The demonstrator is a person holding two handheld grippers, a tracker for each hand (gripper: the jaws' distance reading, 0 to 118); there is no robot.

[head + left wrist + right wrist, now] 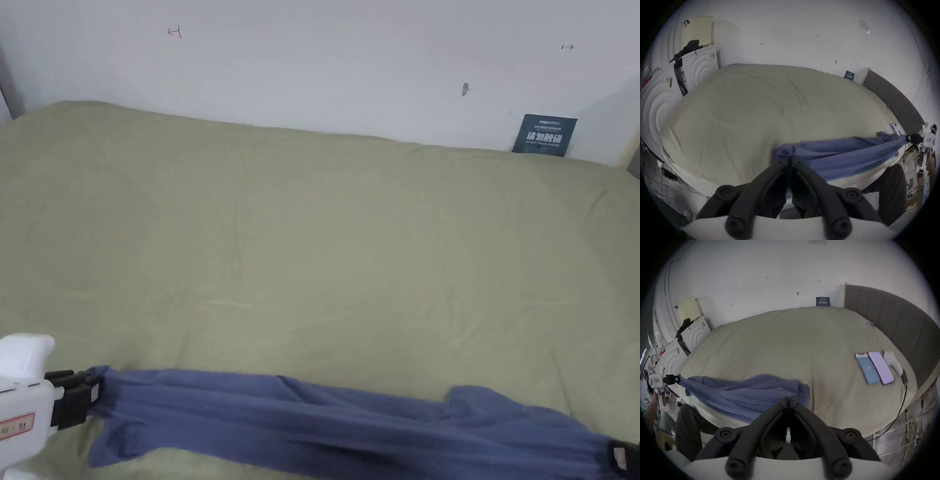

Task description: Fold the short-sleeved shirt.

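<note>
A blue short-sleeved shirt (337,422) hangs stretched in a long band over the near edge of the green bed (325,250). My left gripper (92,392) is shut on the shirt's left end, its black jaws pressed together on the cloth. In the left gripper view the shirt (843,155) runs away to the right from my left gripper (789,160). My right gripper (615,459) is shut on the shirt's right end at the lower right corner. In the right gripper view the shirt (743,392) leads left from my right gripper (789,400) to the left gripper (678,379).
Two phones (873,368) and a white item (893,363) lie on the bed's right side by a dark padded headboard (899,324). White machines (693,68) stand beyond the bed's left end. A dark card (544,134) leans on the wall.
</note>
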